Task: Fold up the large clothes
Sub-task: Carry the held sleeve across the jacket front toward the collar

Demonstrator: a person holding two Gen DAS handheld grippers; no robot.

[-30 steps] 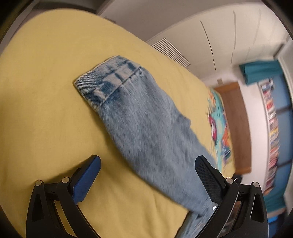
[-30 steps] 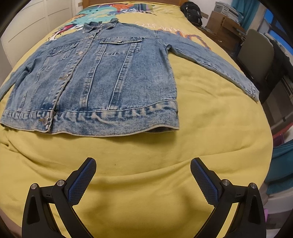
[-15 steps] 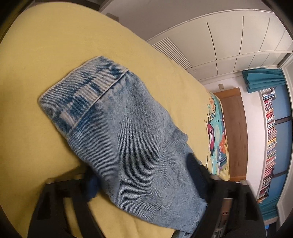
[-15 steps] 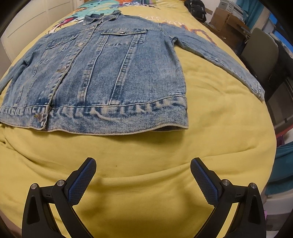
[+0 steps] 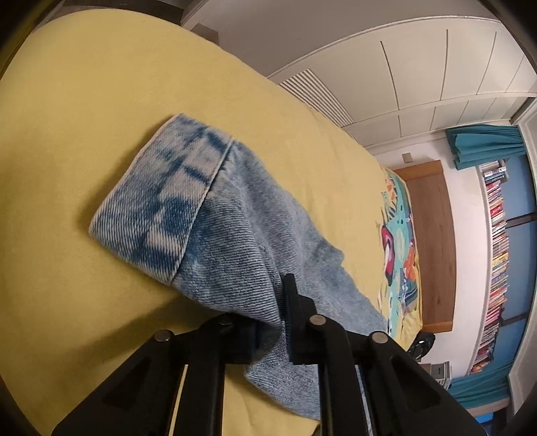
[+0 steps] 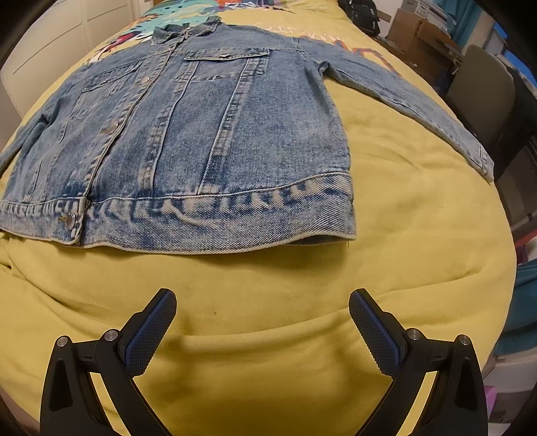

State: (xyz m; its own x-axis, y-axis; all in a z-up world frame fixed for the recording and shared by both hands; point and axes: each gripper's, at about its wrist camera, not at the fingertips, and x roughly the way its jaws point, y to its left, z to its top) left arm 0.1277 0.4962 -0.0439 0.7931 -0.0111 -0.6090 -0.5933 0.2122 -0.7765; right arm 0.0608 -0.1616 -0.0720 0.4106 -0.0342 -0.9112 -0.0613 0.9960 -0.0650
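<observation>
A light blue denim jacket (image 6: pixel 208 134) lies face up and spread flat on a yellow bedcover (image 6: pixel 268 295), collar at the far end, hem toward me. Its right sleeve (image 6: pixel 419 104) stretches out to the right. In the left wrist view the other sleeve (image 5: pixel 235 241) runs away from me, its bleached cuff (image 5: pixel 167 201) at the far end. My left gripper (image 5: pixel 280 315) is shut on that sleeve, the denim pinched and bunched between the jaws. My right gripper (image 6: pixel 261 328) hangs open over bare bedcover, short of the hem (image 6: pixel 214 214), with nothing between its fingers.
White cupboard doors (image 5: pixel 419 67) line the left side of the bed. A patterned pillow (image 5: pixel 399 255) and wooden headboard (image 5: pixel 433 241) stand at the far end. A grey chair (image 6: pixel 483 94), cardboard boxes (image 6: pixel 419 30) and a black bag (image 6: pixel 359 13) crowd the bed's right side.
My left gripper moved forward over the sleeve and went from wide open to shut on it, bunching the denim. My right gripper edged closer to the jacket's hem and stayed open.
</observation>
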